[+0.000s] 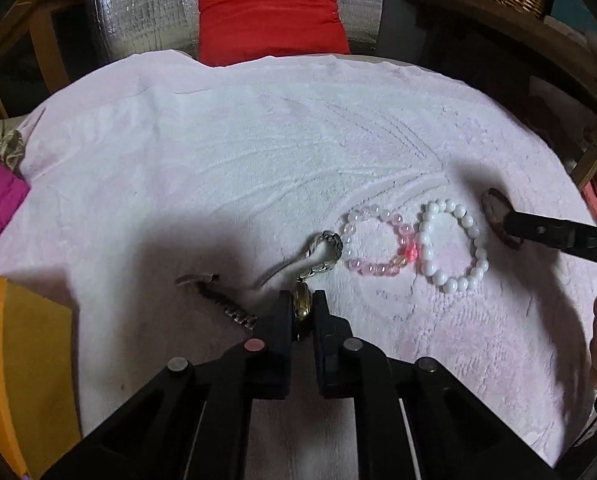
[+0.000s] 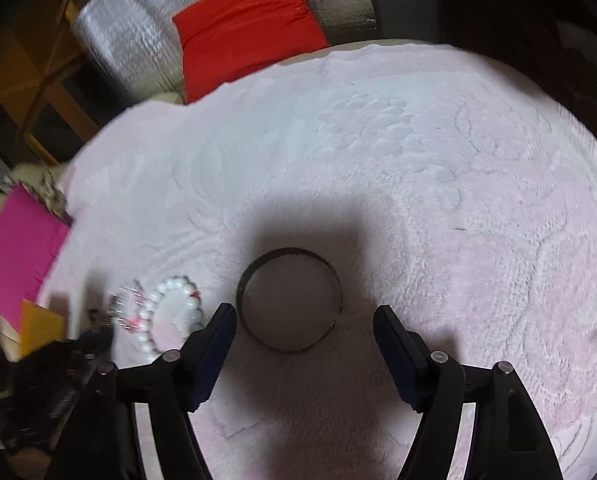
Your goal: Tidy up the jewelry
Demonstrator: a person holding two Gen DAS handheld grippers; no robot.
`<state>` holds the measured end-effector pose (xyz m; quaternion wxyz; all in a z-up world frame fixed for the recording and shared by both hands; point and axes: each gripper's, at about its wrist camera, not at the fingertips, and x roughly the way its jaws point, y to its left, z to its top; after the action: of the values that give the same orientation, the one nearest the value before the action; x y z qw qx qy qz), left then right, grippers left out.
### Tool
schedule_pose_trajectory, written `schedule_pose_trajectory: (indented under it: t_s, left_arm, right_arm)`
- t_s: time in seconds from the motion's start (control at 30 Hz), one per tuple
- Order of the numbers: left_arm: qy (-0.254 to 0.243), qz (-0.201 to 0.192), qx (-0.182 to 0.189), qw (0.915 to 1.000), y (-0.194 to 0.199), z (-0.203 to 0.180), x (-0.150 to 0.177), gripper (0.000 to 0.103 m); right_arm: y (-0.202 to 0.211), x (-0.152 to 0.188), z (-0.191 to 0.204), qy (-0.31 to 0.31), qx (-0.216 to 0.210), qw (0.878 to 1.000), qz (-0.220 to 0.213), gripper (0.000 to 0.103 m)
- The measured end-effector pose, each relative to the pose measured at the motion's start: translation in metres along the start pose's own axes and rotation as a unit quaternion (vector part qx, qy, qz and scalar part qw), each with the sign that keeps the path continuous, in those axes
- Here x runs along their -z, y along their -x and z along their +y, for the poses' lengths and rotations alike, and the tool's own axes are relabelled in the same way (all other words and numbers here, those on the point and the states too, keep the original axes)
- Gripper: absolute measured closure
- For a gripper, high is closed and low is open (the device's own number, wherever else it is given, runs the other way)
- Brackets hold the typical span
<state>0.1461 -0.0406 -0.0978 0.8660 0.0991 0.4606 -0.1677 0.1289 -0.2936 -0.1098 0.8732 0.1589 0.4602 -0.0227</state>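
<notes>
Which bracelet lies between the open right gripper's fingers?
The dark bangle, a plain solid ring between the right gripper fingers; both beaded bracelets lie off to its left.

Right tool [image 2: 303, 322] open, lower centre, dark bangle [image 2: 290, 300] flat on pale pink towel [image 2: 418, 160] between its fingers, untouched. White bead bracelet [image 2: 170, 316] lower left, blurred. Red cushion [image 2: 246, 28] top.
</notes>
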Motion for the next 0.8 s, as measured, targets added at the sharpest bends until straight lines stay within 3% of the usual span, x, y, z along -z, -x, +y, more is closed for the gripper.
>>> schedule_pose_trajectory:
  t_s: [0.17, 0.63, 0.8]
  left_arm:
    - [-0.009, -0.009, -0.024, 0.9996, 0.008, -0.008, 0.007, 0.093]
    - [-0.034, -0.054, -0.076, 0.9950, 0.050, -0.021, 0.020, 0.093]
    - [-0.039, -0.063, -0.086, 0.9936, 0.059, -0.023, 0.020, 0.093]
  right_arm:
    - [-0.008, 0.004, 0.004, 0.018, 0.027, 0.999, -0.003, 0.024]
    - [-0.010, 0.002, 0.009, 0.015, 0.037, 0.999, -0.006, 0.030]
    - [-0.008, 0.002, 0.011, 0.020, 0.030, 0.999, -0.003, 0.042]
